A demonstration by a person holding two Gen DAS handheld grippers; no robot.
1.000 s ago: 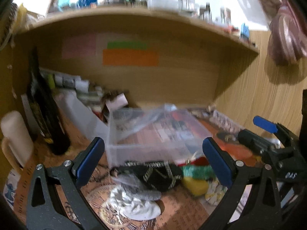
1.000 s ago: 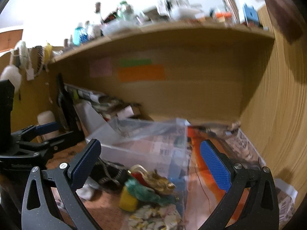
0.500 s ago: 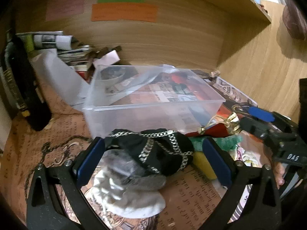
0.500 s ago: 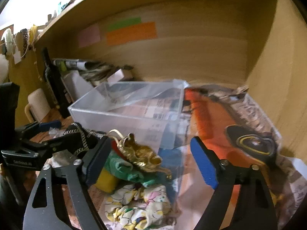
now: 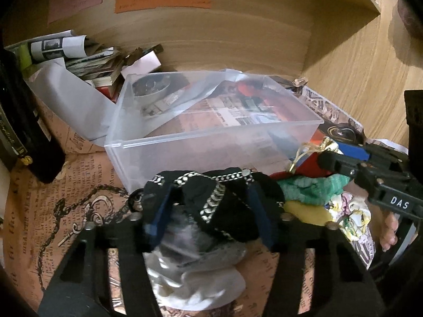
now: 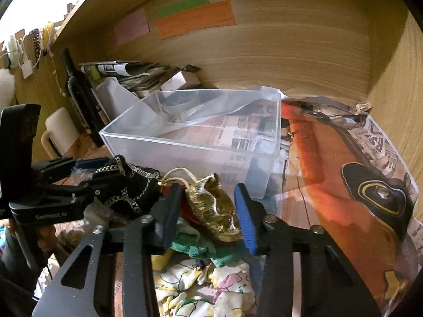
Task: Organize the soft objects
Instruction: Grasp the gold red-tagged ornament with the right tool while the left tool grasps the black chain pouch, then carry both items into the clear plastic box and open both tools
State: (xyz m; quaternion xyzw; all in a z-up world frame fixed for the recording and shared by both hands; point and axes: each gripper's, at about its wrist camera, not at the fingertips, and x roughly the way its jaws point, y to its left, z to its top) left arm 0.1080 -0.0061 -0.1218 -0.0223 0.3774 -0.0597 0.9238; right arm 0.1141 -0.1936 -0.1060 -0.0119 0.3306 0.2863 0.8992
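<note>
Clutter fills the lower half of both views, a heap of soft things pressed against the near wall of a clear plastic bin (image 5: 211, 134). In the left wrist view the left gripper (image 5: 211, 211) sits at bottom centre with its blue pads closed in on a black fabric piece with silver chain trim (image 5: 224, 200); the cloth bulges between and over both pads, so it looks gripped. Under it, toward the bottom edge, lie a grey cloth (image 5: 201, 248) and a white cloth (image 5: 195, 288).

In the right wrist view the right gripper (image 6: 207, 211) is at lower centre, fingers partly closed to either side of a gold foil-like pouch (image 6: 214, 208) with a cream cord loop. The left pad touches it; whether the right pad presses it I cannot tell. Beneath the pouch a green knit item (image 6: 211, 253) and a floral patterned cloth (image 6: 206, 288) run to the bottom edge, and a yellow piece (image 5: 306, 211) shows at right in the left view.

The bin stands mid-frame on newspaper-print paper (image 5: 66, 185). A dark bottle (image 6: 79, 89) stands at the left, and coloured sticky notes (image 6: 195, 18) hang on the wooden back panel at the top.
</note>
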